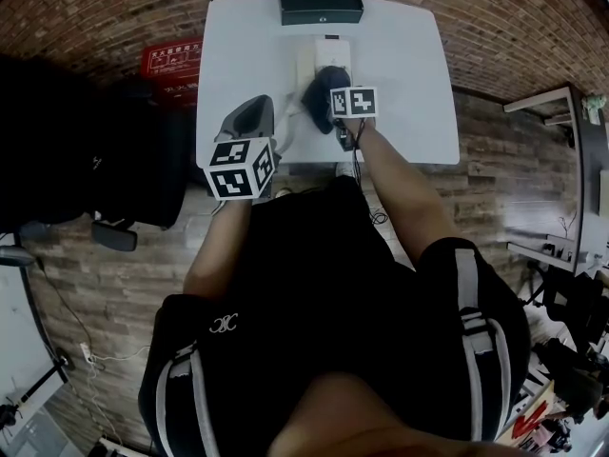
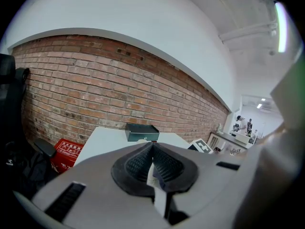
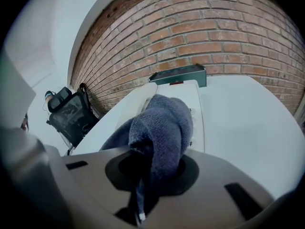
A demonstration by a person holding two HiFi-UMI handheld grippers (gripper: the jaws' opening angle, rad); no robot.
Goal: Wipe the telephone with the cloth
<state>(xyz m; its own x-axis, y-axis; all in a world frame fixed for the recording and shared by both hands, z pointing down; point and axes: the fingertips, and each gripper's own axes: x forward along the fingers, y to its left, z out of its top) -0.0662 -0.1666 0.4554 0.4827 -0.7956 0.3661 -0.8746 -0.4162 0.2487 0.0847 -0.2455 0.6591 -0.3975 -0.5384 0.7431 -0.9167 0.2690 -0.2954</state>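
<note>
A white telephone (image 1: 319, 57) lies on the white table (image 1: 409, 84), running toward the far edge. A dark blue cloth (image 1: 320, 91) is bunched on its near half. My right gripper (image 1: 337, 105) is shut on the cloth (image 3: 164, 128), which hangs out of the jaws over the telephone (image 3: 193, 97). My left gripper (image 1: 255, 110) is held above the table's near left part, beside the telephone. In the left gripper view its pads (image 2: 164, 163) are pressed together. A thin white sliver shows between them, and I cannot tell what it is.
A dark flat box (image 1: 321, 2) stands at the table's far edge, before the brick wall. On the floor left of the table there is a red box (image 1: 171, 60). A black chair (image 3: 71, 111) stands further left. The person's body fills the near side.
</note>
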